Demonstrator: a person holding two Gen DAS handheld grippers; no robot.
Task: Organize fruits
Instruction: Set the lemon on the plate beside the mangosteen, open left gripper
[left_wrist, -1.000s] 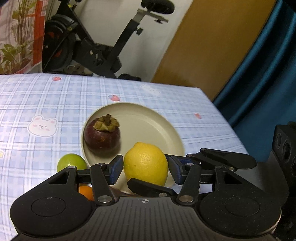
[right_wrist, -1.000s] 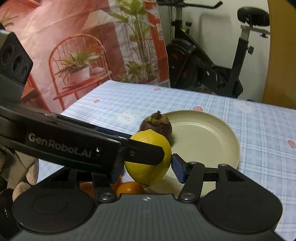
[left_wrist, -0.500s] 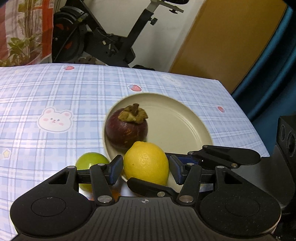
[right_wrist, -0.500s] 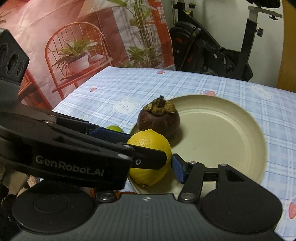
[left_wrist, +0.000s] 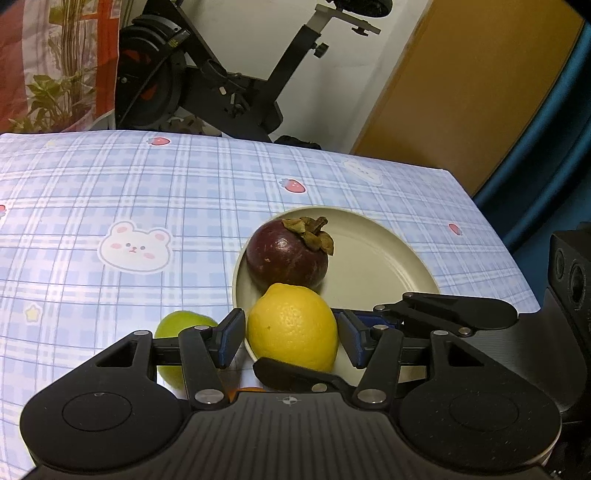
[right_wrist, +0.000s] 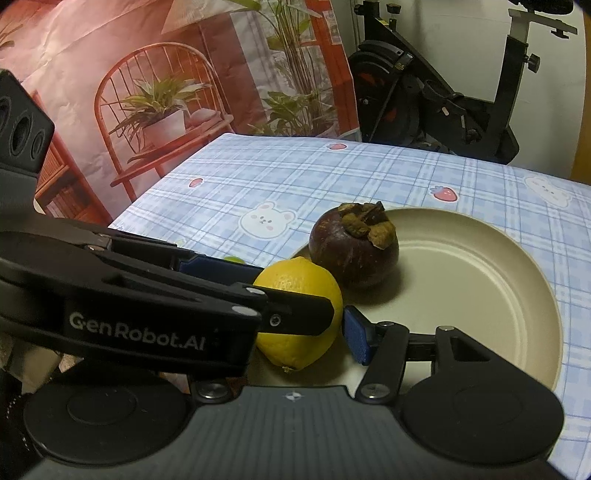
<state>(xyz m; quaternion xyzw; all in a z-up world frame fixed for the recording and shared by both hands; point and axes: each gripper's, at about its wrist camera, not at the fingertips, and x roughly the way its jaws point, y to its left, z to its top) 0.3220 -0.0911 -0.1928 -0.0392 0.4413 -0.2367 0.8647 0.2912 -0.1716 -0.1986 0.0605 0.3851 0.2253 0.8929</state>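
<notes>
A yellow lemon (left_wrist: 292, 325) lies on the near left edge of a cream plate (left_wrist: 384, 258), just in front of a dark purple mangosteen (left_wrist: 287, 254). My left gripper (left_wrist: 291, 338) is open with its blue pads a little apart from either side of the lemon. My right gripper (right_wrist: 295, 321) also brackets the lemon (right_wrist: 299, 310) from the other side; its right pad shows a gap, its left finger is hidden behind the left gripper's arm. The plate (right_wrist: 480, 266) and mangosteen (right_wrist: 352, 254) show in the right wrist view.
A green lime (left_wrist: 181, 328) and a bit of an orange fruit (left_wrist: 247, 389) lie on the blue checked tablecloth (left_wrist: 129, 192) left of the plate. An exercise bike (left_wrist: 221, 85) stands behind the table. The table's right edge is near the plate.
Both grippers have moved forward and down toward the plate; the lemon now rests on the plate beside the mangosteen, and the left pads stand slightly off it.
</notes>
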